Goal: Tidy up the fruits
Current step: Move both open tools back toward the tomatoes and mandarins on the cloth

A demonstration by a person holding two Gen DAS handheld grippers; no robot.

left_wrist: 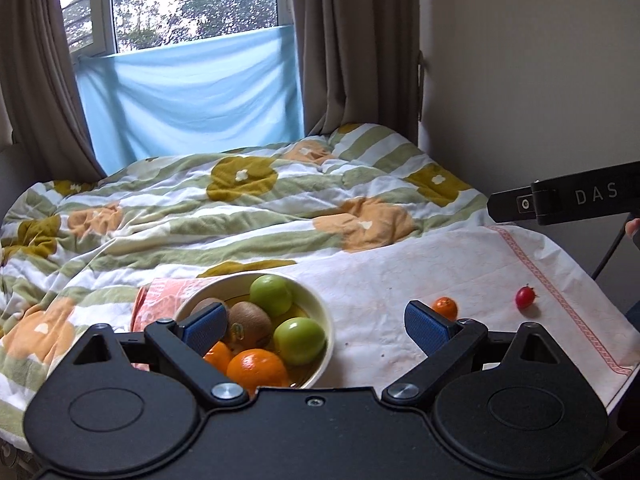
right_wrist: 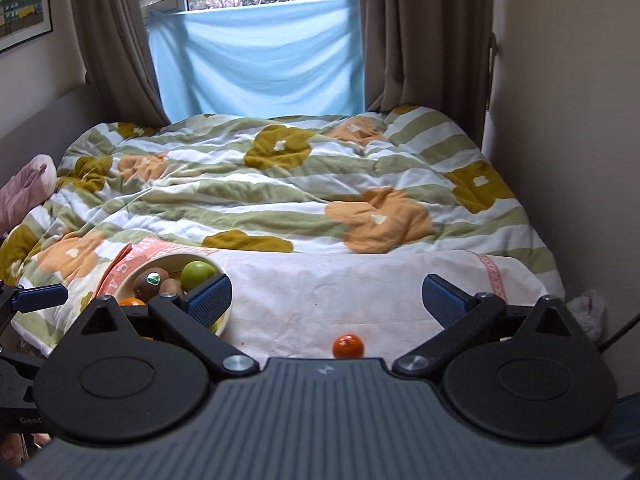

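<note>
A cream bowl (left_wrist: 320,312) sits on a white cloth (left_wrist: 400,280) on the bed and holds green apples (left_wrist: 270,294), kiwis (left_wrist: 250,320) and oranges (left_wrist: 256,368). A small orange (left_wrist: 445,307) and a small red fruit (left_wrist: 525,297) lie loose on the cloth to the right. My left gripper (left_wrist: 316,326) is open and empty, just above the bowl's right side. My right gripper (right_wrist: 326,298) is open and empty, with the small orange (right_wrist: 348,346) low between its fingers. The bowl (right_wrist: 222,270) shows at the left in the right wrist view.
A flowered striped duvet (left_wrist: 240,208) covers the bed behind the cloth. A pink patterned towel (left_wrist: 160,300) lies under the bowl. The right gripper's body (left_wrist: 568,200) reaches in at the right edge. A wall runs along the right side.
</note>
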